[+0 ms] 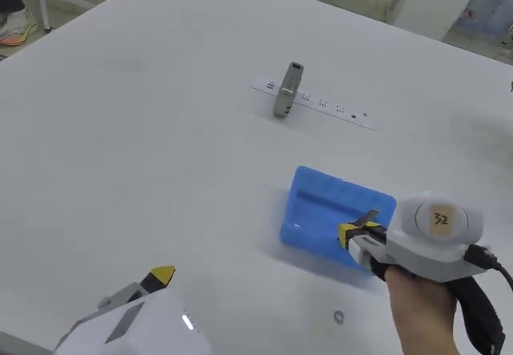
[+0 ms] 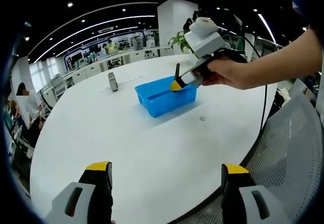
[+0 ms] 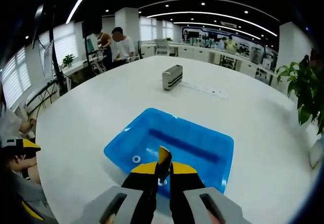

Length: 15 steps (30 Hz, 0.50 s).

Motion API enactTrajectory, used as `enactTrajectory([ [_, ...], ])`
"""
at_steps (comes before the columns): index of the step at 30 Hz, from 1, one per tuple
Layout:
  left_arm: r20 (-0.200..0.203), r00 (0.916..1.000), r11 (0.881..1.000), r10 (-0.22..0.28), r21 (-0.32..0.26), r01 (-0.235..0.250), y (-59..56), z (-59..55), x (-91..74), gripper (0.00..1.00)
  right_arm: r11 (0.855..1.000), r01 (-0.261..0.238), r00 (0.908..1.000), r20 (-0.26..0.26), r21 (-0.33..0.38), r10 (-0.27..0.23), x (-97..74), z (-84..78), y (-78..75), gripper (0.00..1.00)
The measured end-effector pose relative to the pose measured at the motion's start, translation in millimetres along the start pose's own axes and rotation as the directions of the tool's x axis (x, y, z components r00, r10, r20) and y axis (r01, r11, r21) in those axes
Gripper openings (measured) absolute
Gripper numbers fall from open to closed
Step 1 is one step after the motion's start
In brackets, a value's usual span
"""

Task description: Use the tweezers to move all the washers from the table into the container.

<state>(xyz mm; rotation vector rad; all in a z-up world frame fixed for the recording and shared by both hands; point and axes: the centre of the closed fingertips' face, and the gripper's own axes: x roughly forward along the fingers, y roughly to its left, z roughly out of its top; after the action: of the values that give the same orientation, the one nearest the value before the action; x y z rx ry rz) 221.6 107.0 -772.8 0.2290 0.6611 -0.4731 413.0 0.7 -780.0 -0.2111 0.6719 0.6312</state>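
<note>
A blue container (image 1: 325,203) stands on the white table (image 1: 160,155). My right gripper (image 1: 358,233) hovers over the container's near right side, shut on thin metal tweezers (image 3: 163,159) that point down into it. One washer (image 3: 136,159) lies on the container (image 3: 192,143) floor. Another washer (image 1: 339,316) lies on the table near the front edge, below the right gripper, and it is also in the left gripper view as a washer (image 2: 203,118) in front of the container (image 2: 159,101). My left gripper (image 2: 167,172) is open and holds nothing, low at the front left (image 1: 160,277).
A white power strip (image 1: 329,106) with a grey adapter (image 1: 287,90) plugged upright lies beyond the container. A mesh chair (image 2: 288,153) stands by the table's near edge. People sit at desks far off.
</note>
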Motion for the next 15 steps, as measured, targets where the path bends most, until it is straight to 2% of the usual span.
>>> enactTrajectory([
  [7,-0.007,1.0,1.0,-0.001,0.007,0.001,-0.3,-1.8,1.0,0.9,1.0,0.001,1.0,0.0,0.016,-0.001,0.7,0.8,-0.5,0.04],
  [15,-0.005,1.0,1.0,0.0,0.005,0.0,-0.1,-2.3,1.4,0.9,1.0,0.002,1.0,0.0,0.002,-0.002,1.0,1.0,-0.4,0.04],
])
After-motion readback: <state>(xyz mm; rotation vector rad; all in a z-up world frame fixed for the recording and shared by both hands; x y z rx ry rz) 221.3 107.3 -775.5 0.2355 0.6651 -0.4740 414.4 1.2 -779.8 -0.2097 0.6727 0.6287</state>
